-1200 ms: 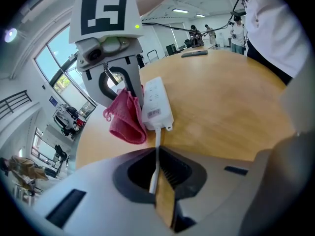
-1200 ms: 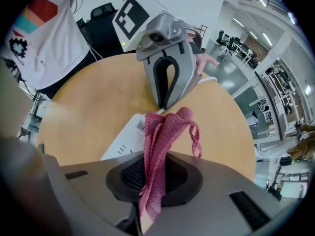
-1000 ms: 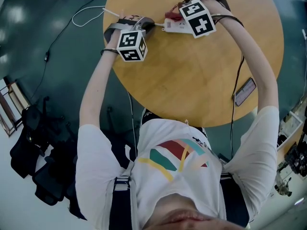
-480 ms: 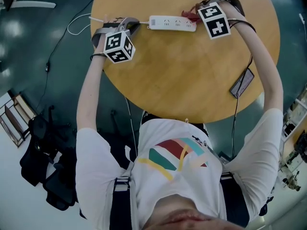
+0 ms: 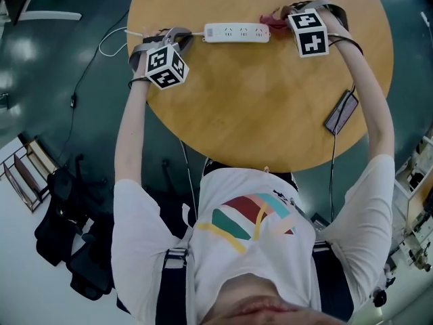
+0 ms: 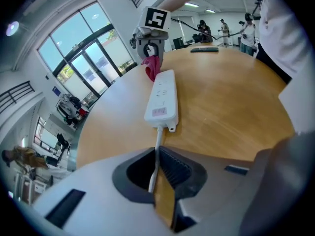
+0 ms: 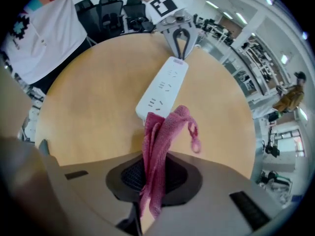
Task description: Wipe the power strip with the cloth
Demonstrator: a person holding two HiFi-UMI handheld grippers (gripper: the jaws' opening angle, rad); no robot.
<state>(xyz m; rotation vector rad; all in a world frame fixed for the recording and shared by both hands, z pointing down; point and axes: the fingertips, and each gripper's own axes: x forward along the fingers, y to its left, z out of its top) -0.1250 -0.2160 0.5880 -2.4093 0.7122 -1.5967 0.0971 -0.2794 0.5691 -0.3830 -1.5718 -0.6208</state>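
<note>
While left fingers (image 6: 175, 168) pinch the cord (image 6: 157, 149) and right fingers (image 7: 178, 174) the cloth (image 7: 160, 141), a phone (image 5: 342, 111) lies apart.

head: overhead, steeply down | claw cams: low, close, facing each other (power strip (image 5: 237, 32) shared)

Left claw (image 6: 156, 177) and right claw (image 7: 147, 180), reached forward apart, both clamp tight.

Found round wooden table (image 5: 257, 114) carrying dark phone (image 5: 342, 112) flat near the rim at 4 o'clock, with black cable (image 5: 332, 178) leaving it over the edge toward 6 o'clock. Logged black bags (image 5: 67, 249) heaped on dark floor (image 5: 81, 134) at 8 o'clock of the head view. Recorded black office chairs (image 7: 110, 14) beyond the table at 11 o'clock of the right gripper view.
</note>
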